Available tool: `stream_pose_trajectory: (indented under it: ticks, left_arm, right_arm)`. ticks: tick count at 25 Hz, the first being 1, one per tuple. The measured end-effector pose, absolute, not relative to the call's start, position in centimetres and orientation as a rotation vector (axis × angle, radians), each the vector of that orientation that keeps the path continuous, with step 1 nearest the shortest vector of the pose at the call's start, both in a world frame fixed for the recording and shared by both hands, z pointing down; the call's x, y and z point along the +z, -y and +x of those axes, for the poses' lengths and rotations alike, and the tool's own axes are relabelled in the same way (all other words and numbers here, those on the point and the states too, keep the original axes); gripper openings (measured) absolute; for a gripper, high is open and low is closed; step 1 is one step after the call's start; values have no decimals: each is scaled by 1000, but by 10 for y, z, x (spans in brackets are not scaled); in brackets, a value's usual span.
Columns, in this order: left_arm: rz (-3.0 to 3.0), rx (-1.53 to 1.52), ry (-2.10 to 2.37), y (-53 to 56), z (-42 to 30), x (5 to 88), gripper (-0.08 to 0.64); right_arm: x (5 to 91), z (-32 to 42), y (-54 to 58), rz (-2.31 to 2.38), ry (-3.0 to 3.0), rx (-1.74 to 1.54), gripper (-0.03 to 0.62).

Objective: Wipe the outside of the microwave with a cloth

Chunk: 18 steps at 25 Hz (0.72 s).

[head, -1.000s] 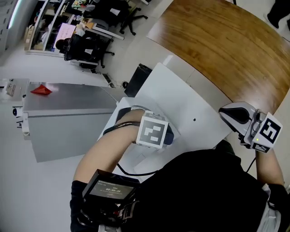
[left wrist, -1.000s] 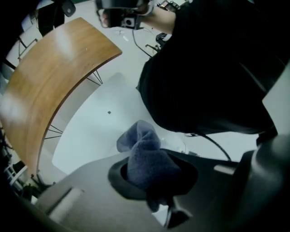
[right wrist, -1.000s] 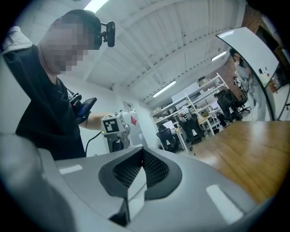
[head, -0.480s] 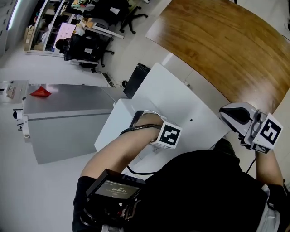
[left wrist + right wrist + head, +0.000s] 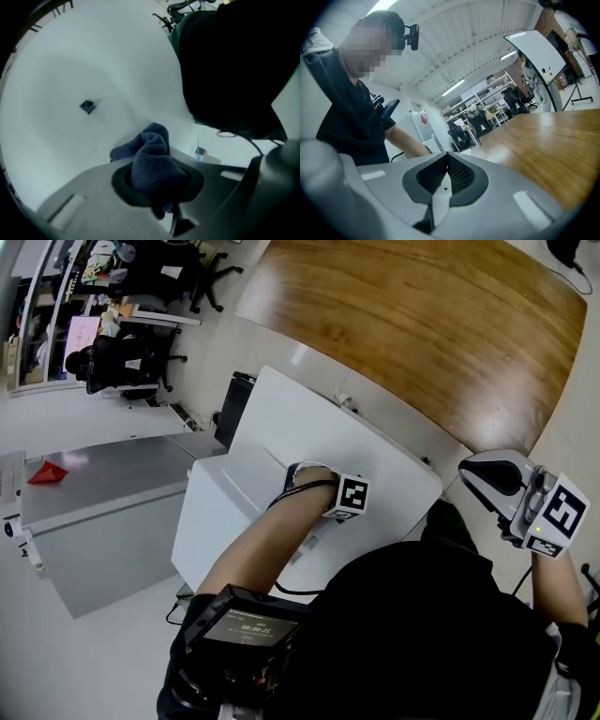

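Pale office floor fills the left of the head view, with a grey cabinet (image 5: 103, 493) at nine o'clock carrying a small red item (image 5: 47, 472), and black office chairs (image 5: 122, 362) up at eleven o'clock beside cluttered shelving. At the centre sits the white microwave (image 5: 281, 418), a plain box seen from above, its top panel tilted across the frame.

The person's left forearm (image 5: 253, 545) reaches in from six o'clock over that top panel. The left gripper (image 5: 157, 185) is clamped on a dark blue cloth (image 5: 150, 159), which bulges out between the jaws in a bunched wad. In the left gripper view the cloth's far end lies against the microwave's white surface (whether it is pressed hard or only resting, the view does not show), with a small dark square mark (image 5: 87, 106) on the panel at ten o'clock from the wad.

A curved wooden table (image 5: 422, 324) spreads from twelve to two o'clock, just behind the microwave.

At four o'clock the right gripper (image 5: 444, 178) is held up off to the side, well apart from the microwave, its jaws brought together with nothing between them. Its own view looks across the tabletop toward shelves, with a whiteboard (image 5: 536, 51) at one o'clock.
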<state>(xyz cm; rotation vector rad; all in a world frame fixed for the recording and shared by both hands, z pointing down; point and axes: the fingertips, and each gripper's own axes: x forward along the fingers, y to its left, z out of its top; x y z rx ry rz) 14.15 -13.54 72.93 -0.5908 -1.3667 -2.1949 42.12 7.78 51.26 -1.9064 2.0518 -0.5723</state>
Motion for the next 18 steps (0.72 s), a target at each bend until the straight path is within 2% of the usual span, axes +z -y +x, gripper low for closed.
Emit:
stream_pose_trajectory:
  ticks: [3,5,10,14,18]
  left_arm:
    - [-818,-2201,1339,119,157,705,52]
    - [-1102,-2124,1299,104,181,658,52]
    - [-1867,-1620,1005,95,222,500,54]
    - [-2304,-1261,744,86,152,416,54]
    - [-2562,-1010,556,83,41,398,54]
  right_arm:
    - [481,413,-67,-1881,-2108,-496,5]
    - [456,398,-55,-1854,-2151,-437,5]
    - [391,344,-11,-1750,-2335,-233,5]
    - [353,268,5,-1656,-2476,-106,5]
    - [327,168,9,-1596,-2566,-59,5]
